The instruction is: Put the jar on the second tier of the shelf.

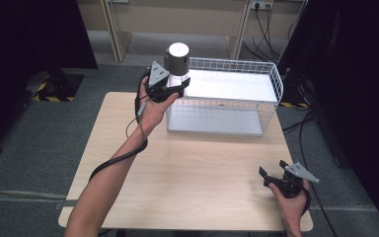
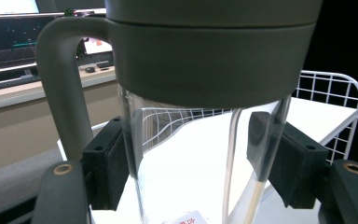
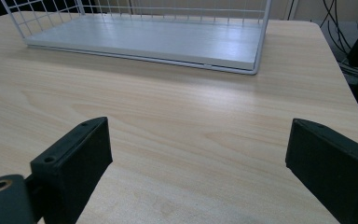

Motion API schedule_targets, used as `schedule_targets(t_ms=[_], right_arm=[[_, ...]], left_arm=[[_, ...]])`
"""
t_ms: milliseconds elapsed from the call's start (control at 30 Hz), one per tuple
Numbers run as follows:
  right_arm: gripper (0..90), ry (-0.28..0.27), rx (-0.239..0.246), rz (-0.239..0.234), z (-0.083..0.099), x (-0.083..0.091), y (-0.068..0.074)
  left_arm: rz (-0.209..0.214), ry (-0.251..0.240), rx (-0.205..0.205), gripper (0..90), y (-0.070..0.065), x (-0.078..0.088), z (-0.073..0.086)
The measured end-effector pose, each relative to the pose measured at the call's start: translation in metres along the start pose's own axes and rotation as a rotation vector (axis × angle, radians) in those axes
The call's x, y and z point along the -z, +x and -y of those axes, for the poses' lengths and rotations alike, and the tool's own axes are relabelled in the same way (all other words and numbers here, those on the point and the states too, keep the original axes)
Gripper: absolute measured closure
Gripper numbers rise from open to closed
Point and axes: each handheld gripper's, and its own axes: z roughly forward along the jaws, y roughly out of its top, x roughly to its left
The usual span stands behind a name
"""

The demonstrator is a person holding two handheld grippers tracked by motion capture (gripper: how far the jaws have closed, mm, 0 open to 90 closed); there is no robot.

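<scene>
With my left gripper (image 1: 173, 92) clamped on the clear jug (image 1: 178, 61), I should keep it upright and lower gently onto the wire rack (image 1: 237, 86)

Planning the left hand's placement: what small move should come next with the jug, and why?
Probably carry it a little further over the rack shelf, then lower. The left gripper clamps the jug at the rack's left end, above the shelf; the right gripper rests open.

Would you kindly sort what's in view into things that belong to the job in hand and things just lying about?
Part of the job:
- clear jug with grey lid, clamped in the left gripper
- white wire rack, beside the jug

Just around:
- right gripper, open over the wooden table
- cables on the floor behind
</scene>
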Motion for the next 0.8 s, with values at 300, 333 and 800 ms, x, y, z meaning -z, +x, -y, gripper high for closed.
schedule_targets(t_ms=[300, 333, 800], right_arm=[[7.2, 0.001, -0.003, -0.002, 0.0, 0.0, 0.0], [7.2, 0.002, -0.003, -0.003, 0.0, 0.0, 0.0], [7.2, 0.001, -0.001, -0.006, 0.0, 0.0, 0.0]], left_arm=[[-0.023, 0.005, 0.008, 30.2, 0.004, -0.01, -0.006], [-0.027, 0.005, 0.01, 30.2, 0.004, -0.011, -0.007], [-0.068, 0.021, 0.035, 30.2, 0.009, -0.026, -0.01]])
